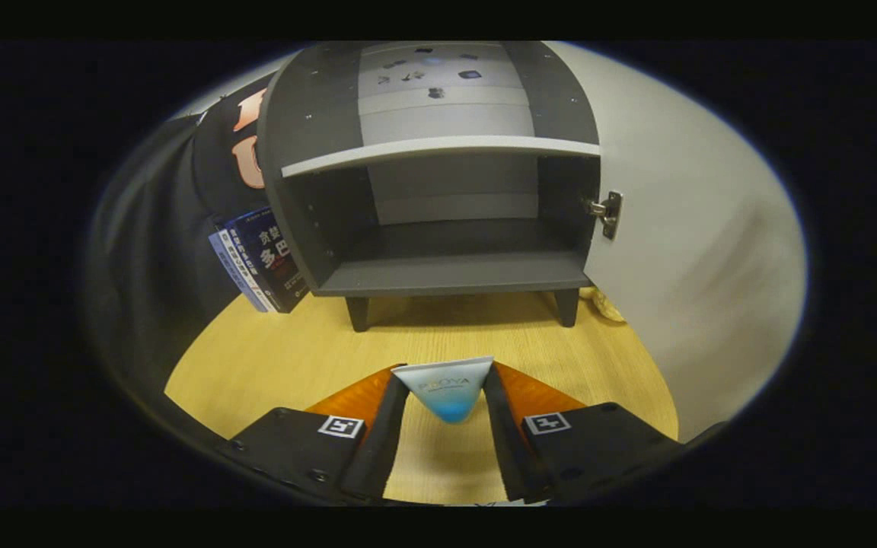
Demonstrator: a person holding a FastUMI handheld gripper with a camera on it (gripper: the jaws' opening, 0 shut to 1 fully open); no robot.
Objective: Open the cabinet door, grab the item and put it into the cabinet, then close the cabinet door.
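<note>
A: Wood-grain table [271,358], yellowish. Grey cabinet [438,190] stands on it on short dark legs, beyond the fingers.

B: Door?

A: Door [682,251] swung wide open to the right of the cabinet. Pale inner face toward the camera. Metal hinge [607,213] visible where the door meets the cabinet's right wall.

B: Inside?

A: One shelf [438,152] across the middle, lighter grey. Lower bay bare, dark floor. Upper bay's back panel has a few small dark marks, too small to identify.

B: Gripper [444,392] state?

A: Pinching the tube [444,388]. Both fingers pressed on its sides, one each side, tube held between the tips. Flat crimped end points toward the cabinet, body tapers back toward the camera. White at the wide end, fading to blue at the narrow end.

B: Tube vs cabinet?

A: Tube is well short of the cabinet, over the table, roughly lined up with the lower bay.

B: Anything else?

A: Books [259,259], blue covers, leaning against the cabinet's left side. Something pale yellow [607,304] on the table behind the right front leg, under the door edge, can't tell what.
</note>
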